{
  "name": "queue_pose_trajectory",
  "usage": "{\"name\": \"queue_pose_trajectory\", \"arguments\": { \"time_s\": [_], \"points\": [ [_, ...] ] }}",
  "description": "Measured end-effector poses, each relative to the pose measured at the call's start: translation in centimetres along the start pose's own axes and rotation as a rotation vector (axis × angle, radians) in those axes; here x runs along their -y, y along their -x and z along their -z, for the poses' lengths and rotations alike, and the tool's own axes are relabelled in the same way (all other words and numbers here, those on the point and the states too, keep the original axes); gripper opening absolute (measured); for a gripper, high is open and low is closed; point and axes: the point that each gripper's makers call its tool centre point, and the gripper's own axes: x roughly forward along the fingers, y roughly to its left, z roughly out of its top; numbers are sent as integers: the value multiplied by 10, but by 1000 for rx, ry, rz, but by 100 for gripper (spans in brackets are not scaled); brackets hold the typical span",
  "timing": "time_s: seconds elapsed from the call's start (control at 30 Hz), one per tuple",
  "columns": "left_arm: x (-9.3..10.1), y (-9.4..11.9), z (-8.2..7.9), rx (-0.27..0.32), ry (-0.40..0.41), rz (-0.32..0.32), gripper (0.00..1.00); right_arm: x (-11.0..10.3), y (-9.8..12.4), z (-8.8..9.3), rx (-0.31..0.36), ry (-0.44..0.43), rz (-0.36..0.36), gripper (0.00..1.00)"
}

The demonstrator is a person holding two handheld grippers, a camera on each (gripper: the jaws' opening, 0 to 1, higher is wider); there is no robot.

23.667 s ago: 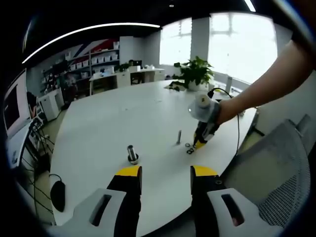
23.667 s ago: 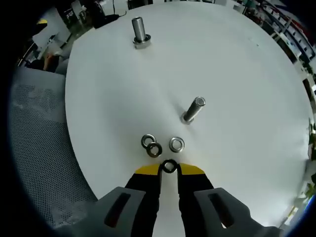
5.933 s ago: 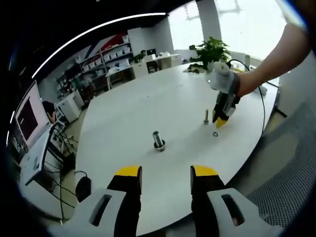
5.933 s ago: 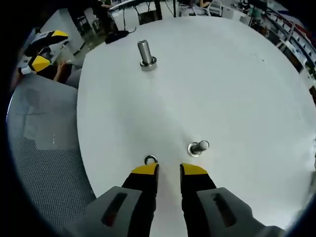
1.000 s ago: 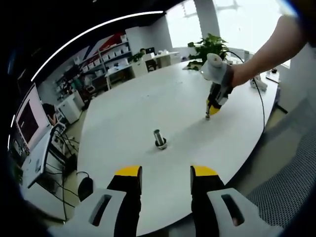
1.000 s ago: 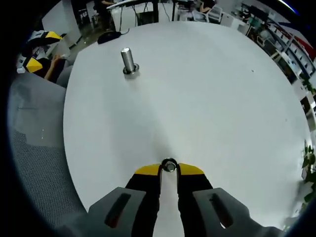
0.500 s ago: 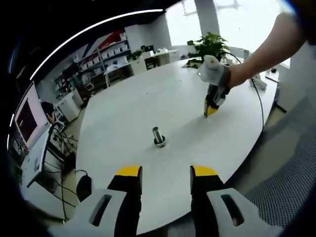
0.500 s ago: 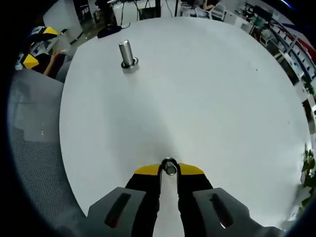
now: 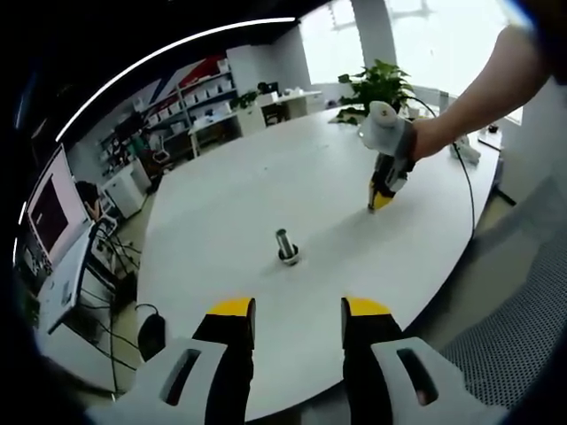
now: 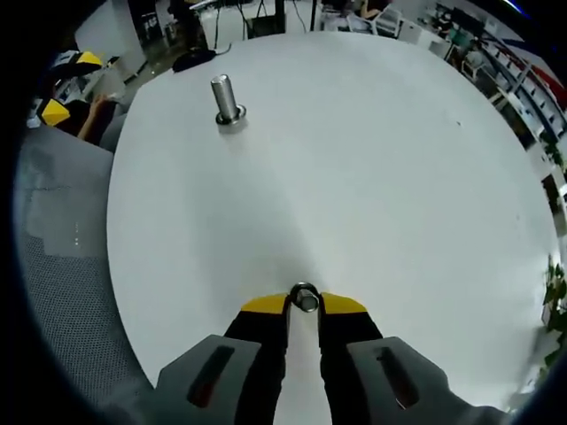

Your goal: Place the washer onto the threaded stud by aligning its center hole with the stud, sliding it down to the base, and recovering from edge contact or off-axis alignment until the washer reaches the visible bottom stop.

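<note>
Right gripper [image 10: 304,303] low over white table [image 10: 372,159], yellow-tipped jaws nearly together, pinching washer [image 10: 304,292] at its rim. Stud [image 10: 306,302] end-on between the tips, seemingly inside the washer hole; depth down the thread impossible to judge from here. In left gripper view, right gripper [image 9: 380,200] tilted down at the table's far side, stud hidden behind it. Left gripper [image 9: 290,312] held back near the table edge, jaws parted, holding nothing. Second, thicker stud [image 10: 224,99] upright, well apart.

To finish well: hold washer flat and square to stud axis, lower slowly, ease off and re-centre on any snag, release only at the base.
</note>
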Motion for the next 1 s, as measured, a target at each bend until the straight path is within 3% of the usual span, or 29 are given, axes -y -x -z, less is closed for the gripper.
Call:
{"name": "queue_pose_trajectory", "arguments": {
  "time_s": [0.1, 1.0],
  "points": [
    [-1, 0, 0, 1, 2, -3, 37, 0, 0, 3, -16, 33, 6, 15],
    [1, 0, -2, 10, 0, 1, 38, -3, 20, 12, 20, -7, 12, 21]
  ]
}}
